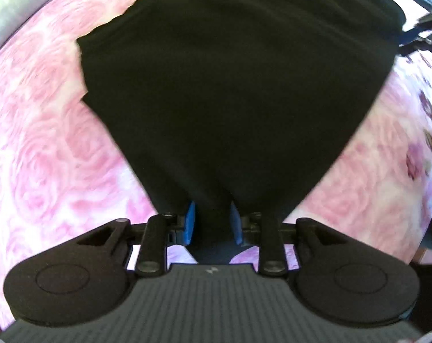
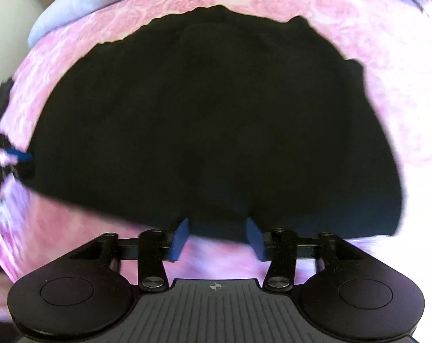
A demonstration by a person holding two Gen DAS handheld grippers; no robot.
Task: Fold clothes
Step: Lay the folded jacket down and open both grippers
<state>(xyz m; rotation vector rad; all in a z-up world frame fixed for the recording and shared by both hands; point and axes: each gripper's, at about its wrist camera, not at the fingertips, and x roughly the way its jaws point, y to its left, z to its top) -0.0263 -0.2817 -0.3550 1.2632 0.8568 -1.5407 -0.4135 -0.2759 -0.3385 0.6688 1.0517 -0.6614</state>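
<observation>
Seen from the left wrist, the left gripper (image 1: 211,221) has its blue jaws closed on a bunched fold of the black garment (image 1: 233,85), which fans out ahead over the pink rose-patterned bedspread (image 1: 44,143). The right gripper (image 1: 424,33) shows blurred at the garment's far right edge. Over on the right wrist view, the right gripper (image 2: 217,235) holds the garment's (image 2: 210,120) near hem between its jaws, set wider; whether they press it I cannot tell. The bedspread (image 2: 387,57) surrounds the cloth.

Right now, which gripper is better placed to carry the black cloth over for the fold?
Probably the left gripper: the black cloth bunches tightly between its fingers. The right gripper stands wider, with only the cloth's edge between its fingers.
</observation>
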